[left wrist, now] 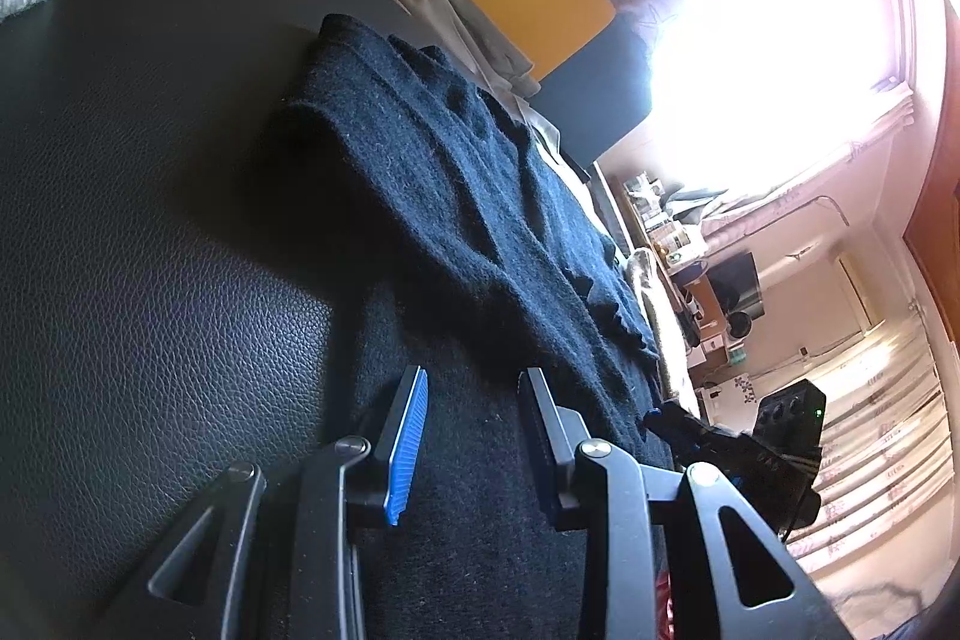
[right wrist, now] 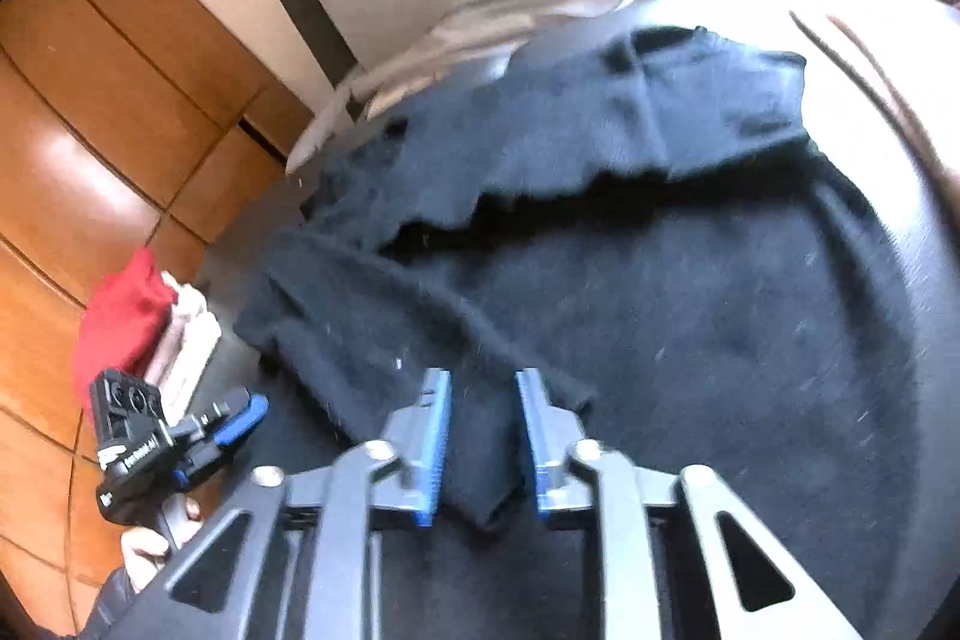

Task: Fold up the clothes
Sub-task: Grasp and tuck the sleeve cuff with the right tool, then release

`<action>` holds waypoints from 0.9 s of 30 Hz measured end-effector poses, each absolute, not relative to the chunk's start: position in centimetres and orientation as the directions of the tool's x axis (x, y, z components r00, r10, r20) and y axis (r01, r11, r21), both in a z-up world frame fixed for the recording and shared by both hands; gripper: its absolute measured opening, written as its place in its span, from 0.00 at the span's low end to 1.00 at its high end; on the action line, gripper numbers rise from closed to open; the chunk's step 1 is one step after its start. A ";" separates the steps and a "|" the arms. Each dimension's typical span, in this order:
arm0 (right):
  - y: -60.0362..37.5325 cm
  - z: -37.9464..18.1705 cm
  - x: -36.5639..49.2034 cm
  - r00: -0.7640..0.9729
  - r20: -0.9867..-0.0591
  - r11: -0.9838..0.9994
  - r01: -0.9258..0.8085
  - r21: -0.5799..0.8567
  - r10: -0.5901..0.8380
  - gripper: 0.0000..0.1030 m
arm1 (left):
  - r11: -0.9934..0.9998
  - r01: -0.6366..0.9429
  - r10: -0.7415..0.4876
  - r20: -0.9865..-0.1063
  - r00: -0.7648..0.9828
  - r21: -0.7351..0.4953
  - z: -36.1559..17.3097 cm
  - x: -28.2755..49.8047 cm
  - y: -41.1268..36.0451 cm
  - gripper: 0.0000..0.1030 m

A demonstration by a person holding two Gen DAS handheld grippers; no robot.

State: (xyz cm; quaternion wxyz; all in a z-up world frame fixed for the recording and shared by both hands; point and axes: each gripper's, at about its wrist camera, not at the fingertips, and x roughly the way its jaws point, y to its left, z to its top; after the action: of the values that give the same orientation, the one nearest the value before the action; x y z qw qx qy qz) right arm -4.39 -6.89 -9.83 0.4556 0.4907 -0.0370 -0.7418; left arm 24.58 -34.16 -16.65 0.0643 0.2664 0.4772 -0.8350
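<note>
Black knit sweater (left wrist: 456,196) lies on the leather seat (left wrist: 150,280), ahead of the spread, empty left gripper (left wrist: 474,436). The right gripper (right wrist: 483,436), also parted, straddles a sleeve end (blurry); closing shallow could let it slip.

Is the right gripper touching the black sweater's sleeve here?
Cannot tell. In the right wrist view, the sleeve lies between the right gripper and its open jaws, but motion blur hides whether either pad touches it.
</note>
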 end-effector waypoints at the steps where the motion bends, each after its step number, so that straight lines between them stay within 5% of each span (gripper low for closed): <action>1: -6.6 -10.1 -4.7 -0.096 -0.694 -0.583 0.631 0.512 -0.713 0.55 | -0.535 0.364 0.143 -0.507 -0.850 -0.762 -16.5 24.6 -33.9 0.30; 2: -6.4 -10.4 -5.1 -0.089 -0.694 -0.584 0.621 0.522 -0.715 0.68 | -0.534 0.367 0.138 -0.507 -0.851 -0.761 -16.4 24.7 -33.6 0.30; 6: -6.4 -10.9 -5.5 -0.062 -0.680 -0.561 0.623 0.546 -0.730 0.69 | -0.542 0.372 0.133 -0.515 -0.847 -0.753 -16.5 25.5 -33.8 0.30; 10: -8.1 -10.8 -4.0 -0.026 -0.678 -0.502 0.693 0.518 -0.735 0.34 | -0.543 0.384 0.128 -0.525 -0.842 -0.747 -16.4 25.5 -33.8 0.30; 13: -8.9 -11.8 -3.6 -0.011 -0.686 -0.492 0.706 0.509 -0.727 0.32 | -0.540 0.387 0.127 -0.528 -0.840 -0.747 -16.4 25.5 -33.8 0.30; 16: -8.5 -12.1 -4.1 -0.017 -0.704 -0.511 0.701 0.498 -0.710 0.13 | -0.536 0.397 0.127 -0.536 -0.835 -0.745 -16.2 25.6 -33.9 0.30; 18: -8.7 -12.1 -4.2 -0.016 -0.718 -0.521 0.700 0.489 -0.696 0.12 | -0.531 0.415 0.125 -0.553 -0.824 -0.739 -16.0 25.4 -33.9 0.30; 23: -12.0 -7.7 -3.2 -0.129 -0.790 -0.462 0.861 0.210 -0.599 0.11 | -0.573 0.443 0.071 -0.581 -0.811 -0.689 -13.7 25.3 -35.1 0.31; 27: -14.7 -1.3 -3.0 -0.268 -0.759 -0.353 0.934 -0.053 -0.593 0.09 | -0.682 0.440 -0.019 -0.587 -0.809 -0.584 -10.0 24.8 -37.7 0.34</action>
State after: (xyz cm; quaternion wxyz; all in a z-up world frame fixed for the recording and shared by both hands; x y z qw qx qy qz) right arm -2.98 -14.71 -1.27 0.5069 0.3304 0.2577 -0.7533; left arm 24.77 -37.71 -10.03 0.1312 0.2796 0.3766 -0.8734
